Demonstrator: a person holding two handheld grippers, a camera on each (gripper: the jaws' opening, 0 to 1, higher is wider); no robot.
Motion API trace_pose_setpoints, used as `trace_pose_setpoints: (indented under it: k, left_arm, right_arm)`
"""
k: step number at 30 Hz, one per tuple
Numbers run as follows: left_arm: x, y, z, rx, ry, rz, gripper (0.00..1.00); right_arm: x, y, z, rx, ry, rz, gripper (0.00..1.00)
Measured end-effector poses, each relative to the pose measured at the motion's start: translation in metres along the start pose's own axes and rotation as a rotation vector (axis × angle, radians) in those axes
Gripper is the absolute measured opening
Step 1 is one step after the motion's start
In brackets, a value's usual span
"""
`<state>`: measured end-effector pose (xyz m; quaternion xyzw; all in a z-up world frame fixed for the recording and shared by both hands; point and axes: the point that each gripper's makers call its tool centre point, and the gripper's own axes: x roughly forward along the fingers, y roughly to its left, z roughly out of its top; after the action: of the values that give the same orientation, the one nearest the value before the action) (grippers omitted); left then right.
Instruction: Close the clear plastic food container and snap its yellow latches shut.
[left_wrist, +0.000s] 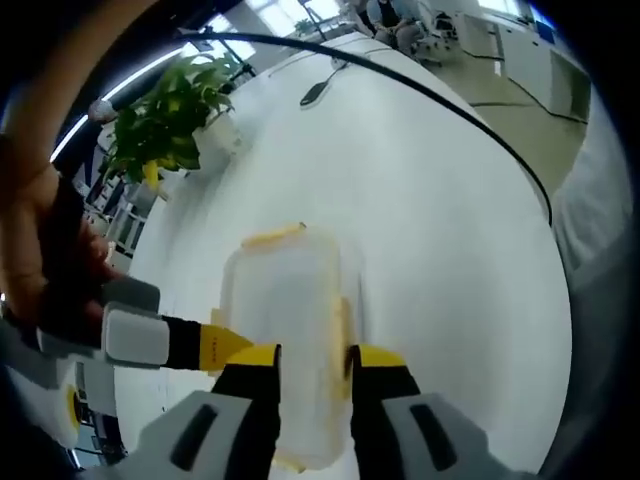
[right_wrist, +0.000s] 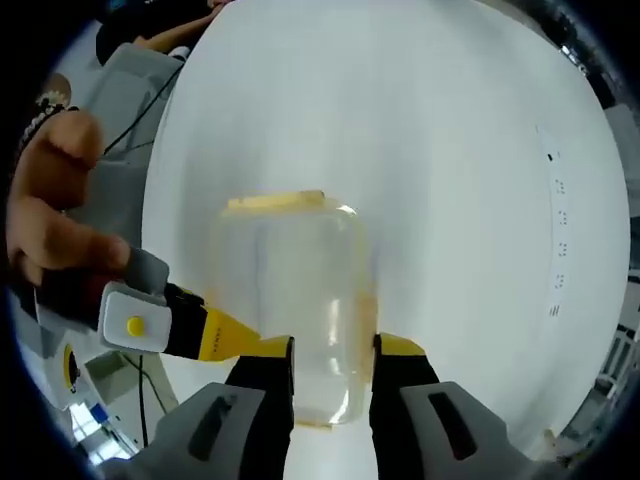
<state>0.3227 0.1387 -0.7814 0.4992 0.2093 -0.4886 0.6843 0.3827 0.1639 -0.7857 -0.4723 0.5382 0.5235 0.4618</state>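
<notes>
The clear container (left_wrist: 290, 300) sits flat on the white table (left_wrist: 440, 260), right in front of you, with its near end running in between your jaws in both views. It looks empty, thin-walled and light. My read is that it will skate across that smooth tabletop if you push from one side only, and that the walls will flex if you squeeze them. I'd press on the rim and corners, where the plastic is stiffest, not on the middle of the lid.

The yellow latch at the far end (left_wrist: 275, 237) lies along the short edge, and a second yellow latch (left_wrist: 343, 330) runs down the long side, just by your left gripper's jaw on that side. I can't tell whether either is snapped down or just lying there. The lid looks seated, but the clear plastic hides the seam.

Your left gripper (left_wrist: 315, 360) has its jaws partway apart, straddling the container's near end with nothing clearly clamped. Your right gripper (right_wrist: 335, 350) is the same: jaws parted over the near end, and I can't make out contact.

In each view the other gripper reaches in from the side, its yellow tip at or touching the container's long wall, with your hand (right_wrist: 50, 210) behind it.

Further out are a potted plant (left_wrist: 170, 125) and a black cable (left_wrist: 450, 110), both well clear.
</notes>
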Motion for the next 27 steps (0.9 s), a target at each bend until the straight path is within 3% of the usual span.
trace_pose_setpoints:
  k: [6,11,16,22,27]
  left_arm:
    - [-0.0011,0.0003,0.0003,-0.008,-0.017,0.02,0.2]
    - [-0.0005,0.0011,0.0014,-0.014,0.0,0.031,0.21]
    - [0.0007,0.0005,0.0024,0.023,0.06,0.05,0.21]
    - [0.0011,0.0026,-0.0012,-0.001,0.055,0.055,0.23]
    - [0.0051,0.0027,-0.004,0.03,0.071,0.079,0.26]
  right_arm:
    - [-0.0038,-0.003,-0.0026,0.002,-0.115,0.033,0.28]
    - [-0.0048,-0.005,-0.0026,-0.007,-0.126,0.02,0.29]
    - [-0.0062,-0.0045,-0.0034,-0.021,-0.166,0.03,0.3]
    - [-0.0057,0.0004,-0.0008,-0.123,-0.172,0.006,0.32]
    - [-0.0047,-0.0027,-0.0004,-0.122,-0.159,0.008,0.33]
